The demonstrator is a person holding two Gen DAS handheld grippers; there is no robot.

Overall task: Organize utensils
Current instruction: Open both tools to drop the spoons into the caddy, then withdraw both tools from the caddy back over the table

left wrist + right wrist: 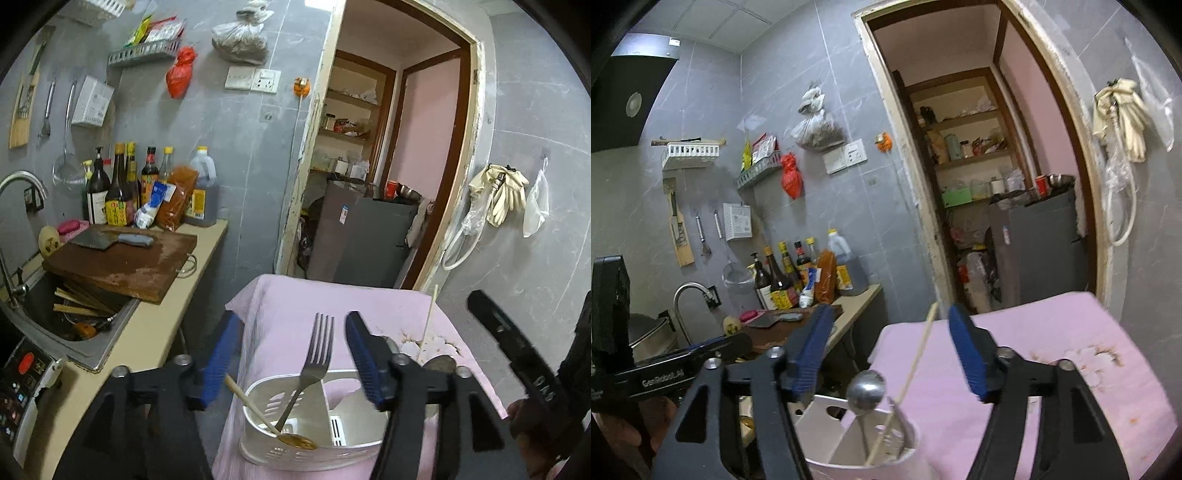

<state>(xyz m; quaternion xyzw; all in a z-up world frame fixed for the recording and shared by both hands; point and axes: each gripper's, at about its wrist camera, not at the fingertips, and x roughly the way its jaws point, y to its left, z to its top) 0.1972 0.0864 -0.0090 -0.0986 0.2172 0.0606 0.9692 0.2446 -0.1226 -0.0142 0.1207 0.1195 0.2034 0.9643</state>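
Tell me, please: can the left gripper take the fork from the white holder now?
Probably yes. The left gripper is open, and the fork stands tines up between its fingers, leaning in the white holder. Nothing blocks it; the wooden spoon lies lower.

Steel fork (318,354) and wooden spoon (255,408) lean across white slotted plastic caddy (258,443) mouth — pink cloth (1071,332) beyond lies open.
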